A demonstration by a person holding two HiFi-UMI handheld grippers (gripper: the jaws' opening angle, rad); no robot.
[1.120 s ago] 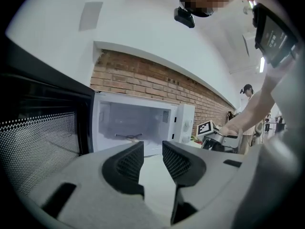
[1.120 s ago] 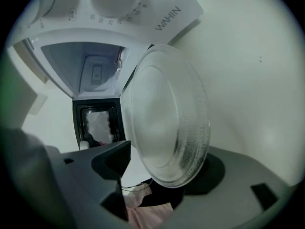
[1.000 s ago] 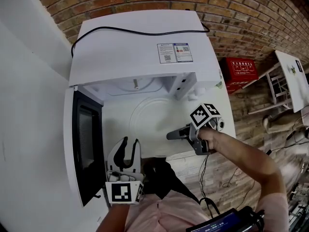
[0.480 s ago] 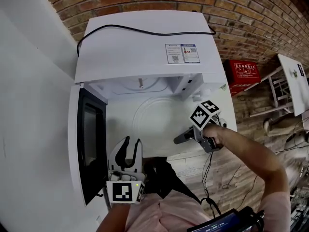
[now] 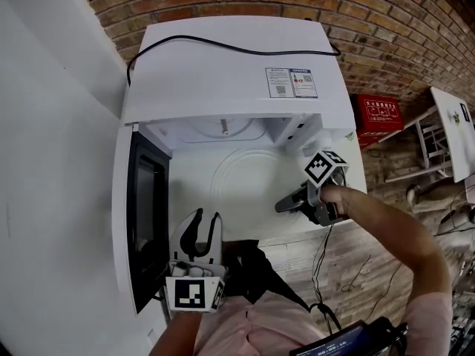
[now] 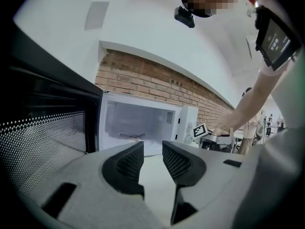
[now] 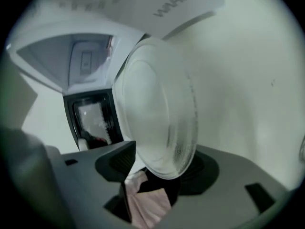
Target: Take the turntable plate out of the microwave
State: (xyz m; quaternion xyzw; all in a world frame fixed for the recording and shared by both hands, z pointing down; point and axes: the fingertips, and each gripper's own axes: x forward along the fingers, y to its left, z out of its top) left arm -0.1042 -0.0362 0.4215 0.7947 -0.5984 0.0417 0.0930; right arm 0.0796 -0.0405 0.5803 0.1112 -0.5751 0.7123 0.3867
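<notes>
Right gripper view shows the right tool with the near rim of the glass plate between its jaws. They have just been closing in, but a sliver of gap seems to show beside one jaw. I judge the rim not yet pinched, though the curved glass blurs the edge. Head view puts the plate flat on the white table, just outside the open front of the microwave, with the right tool at its right edge. The left tool hangs near the person, jaws a little apart and empty, well apart from the plate.

The main risk is the grip. Smooth glass taken by one edge can pivot or slide out once lifted, since most of its weight hangs beyond the jaws. A shallow bite on the sloped rim would make that worse, and closing too hard might chip it. A swing to the left could knock the plate against the open door.
</notes>
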